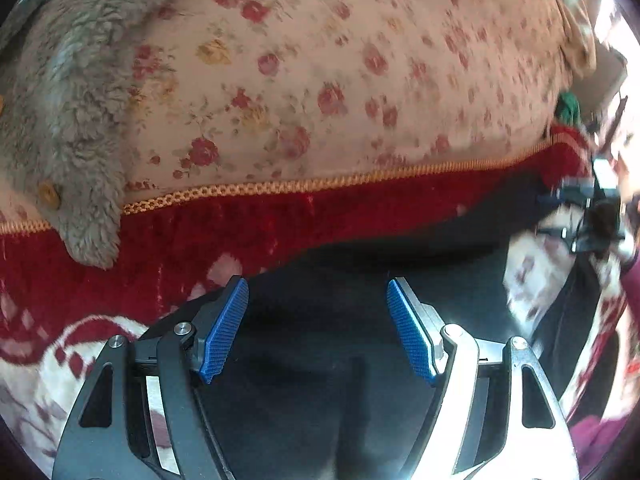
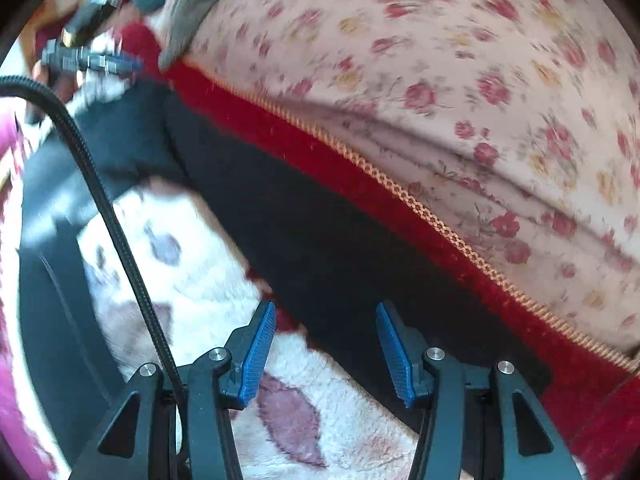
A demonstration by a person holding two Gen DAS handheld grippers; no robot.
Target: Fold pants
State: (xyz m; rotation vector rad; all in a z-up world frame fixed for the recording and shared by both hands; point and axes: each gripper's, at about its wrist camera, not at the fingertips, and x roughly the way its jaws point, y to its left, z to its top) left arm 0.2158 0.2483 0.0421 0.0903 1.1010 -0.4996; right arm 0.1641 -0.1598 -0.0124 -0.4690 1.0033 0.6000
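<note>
The dark navy pants (image 1: 360,272) lie flat on a red and white fleece blanket (image 1: 168,248). My left gripper (image 1: 318,300) is open and empty, hovering over the pants' fabric. In the right wrist view the pants (image 2: 320,240) run diagonally from upper left to lower right. My right gripper (image 2: 326,328) is open and empty, its blue pads (image 2: 256,356) straddling the pants' lower edge where it meets the blanket (image 2: 200,264). The right gripper also shows at the far right of the left wrist view (image 1: 588,216), and the left gripper shows at the top left of the right wrist view (image 2: 92,60).
A floral bedcover (image 1: 340,60) with a gold braided trim (image 1: 280,190) lies beyond the pants. A grey fluffy garment (image 1: 80,120) with a button lies at the left. A black cable (image 2: 116,220) crosses the right wrist view. A magenta sleeve (image 1: 600,428) is at lower right.
</note>
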